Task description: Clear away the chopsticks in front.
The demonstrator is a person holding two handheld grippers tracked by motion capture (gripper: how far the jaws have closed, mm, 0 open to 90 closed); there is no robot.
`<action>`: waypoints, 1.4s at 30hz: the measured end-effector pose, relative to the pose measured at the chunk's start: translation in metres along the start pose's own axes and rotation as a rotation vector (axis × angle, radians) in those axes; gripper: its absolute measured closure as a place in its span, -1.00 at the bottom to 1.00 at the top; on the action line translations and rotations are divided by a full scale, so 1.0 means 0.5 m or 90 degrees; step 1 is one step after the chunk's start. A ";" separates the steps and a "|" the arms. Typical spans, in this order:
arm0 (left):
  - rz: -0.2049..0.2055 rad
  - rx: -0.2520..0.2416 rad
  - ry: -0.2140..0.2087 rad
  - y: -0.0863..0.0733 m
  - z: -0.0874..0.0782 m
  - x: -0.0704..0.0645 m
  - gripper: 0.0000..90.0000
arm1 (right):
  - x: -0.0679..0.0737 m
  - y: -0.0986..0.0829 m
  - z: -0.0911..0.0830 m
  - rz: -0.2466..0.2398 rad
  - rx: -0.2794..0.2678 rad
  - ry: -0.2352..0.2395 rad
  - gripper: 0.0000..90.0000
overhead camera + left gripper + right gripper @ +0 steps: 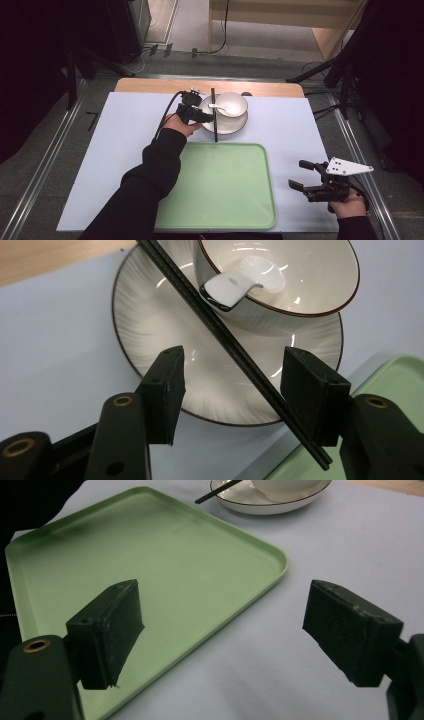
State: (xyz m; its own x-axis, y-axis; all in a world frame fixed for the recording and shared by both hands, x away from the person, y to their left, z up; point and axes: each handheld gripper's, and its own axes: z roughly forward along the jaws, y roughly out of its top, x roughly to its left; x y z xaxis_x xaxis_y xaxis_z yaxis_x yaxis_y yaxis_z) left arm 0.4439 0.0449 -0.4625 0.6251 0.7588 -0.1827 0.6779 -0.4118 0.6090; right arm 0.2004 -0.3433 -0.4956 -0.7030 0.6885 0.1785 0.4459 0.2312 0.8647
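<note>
White spoon (pixel 222 108) in bowl (pixel 235 101)

I see a table (pixel 125 125) covered by a pale lavender sheet, with a strip of bare wood showing along its far edge. On the sheet, near the front, lies a light green tray (pixel 220 185), its inside bare. Just beyond the tray's far rim sits a white plate (pixel 240 126). The near end of the black chopsticks (pixel 215 120) reaches the tray's far rim.
</note>
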 end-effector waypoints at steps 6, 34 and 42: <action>-0.004 0.021 0.004 -0.005 0.034 -0.006 0.03 | 0.000 -0.004 -0.006 0.004 -0.002 -0.002 -0.63; -0.155 0.054 0.050 -0.009 0.082 0.011 0.76 | 0.003 -0.005 -0.008 -0.004 0.004 -0.003 -0.63; -0.192 0.025 0.053 -0.013 0.086 0.009 0.87 | 0.006 -0.004 -0.008 -0.006 0.005 -0.002 -0.63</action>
State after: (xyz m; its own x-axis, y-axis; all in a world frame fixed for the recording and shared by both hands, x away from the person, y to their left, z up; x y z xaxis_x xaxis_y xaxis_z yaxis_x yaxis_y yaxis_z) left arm 0.4588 0.0292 -0.5006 0.3610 0.8875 -0.2863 0.8432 -0.1795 0.5067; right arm 0.1952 -0.3446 -0.4950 -0.7052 0.6886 0.1689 0.4434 0.2424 0.8629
